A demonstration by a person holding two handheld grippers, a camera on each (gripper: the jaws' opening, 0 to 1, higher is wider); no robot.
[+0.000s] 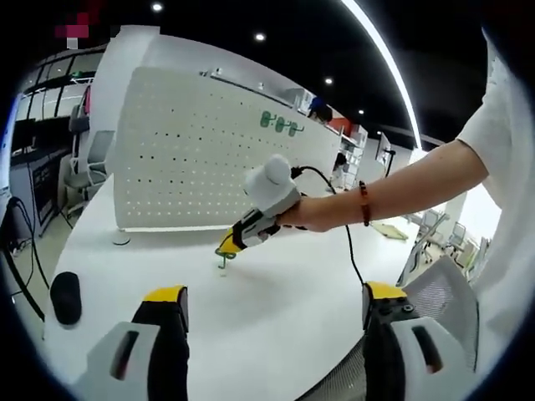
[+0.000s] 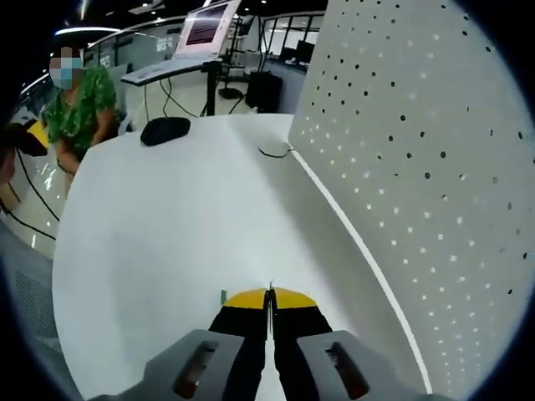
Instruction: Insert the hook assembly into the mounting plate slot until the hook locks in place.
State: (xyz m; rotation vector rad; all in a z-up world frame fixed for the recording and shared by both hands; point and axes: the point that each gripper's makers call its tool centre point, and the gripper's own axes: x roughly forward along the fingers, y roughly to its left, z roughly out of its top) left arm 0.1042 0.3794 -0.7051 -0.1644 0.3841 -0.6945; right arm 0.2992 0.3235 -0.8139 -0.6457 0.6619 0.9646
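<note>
The white perforated mounting plate (image 1: pixel 192 159) stands upright on the white table (image 1: pixel 276 309), with green hooks (image 1: pixel 280 124) hanging near its top edge. In front of it a hand holds my right gripper (image 1: pixel 229 246), shut on a small green hook (image 1: pixel 223 261) whose lower end is at the table top. In the right gripper view the yellow-tipped jaws of my right gripper (image 2: pixel 269 302) are pressed together, a green bit of the hook (image 2: pixel 224 294) peeks out beside them, and the plate (image 2: pixel 418 167) rises on the right. My left gripper (image 1: pixel 274 305) is open above the table's near edge, with nothing between its fingers.
A black mouse (image 1: pixel 65 296) lies on the table's left side, also seen as the mouse (image 2: pixel 165 129) at the far end. A person in a green top (image 2: pixel 79 100) stands beyond the table. A screen (image 2: pixel 205 29) sits on a stand behind. Desks and chairs surround the table.
</note>
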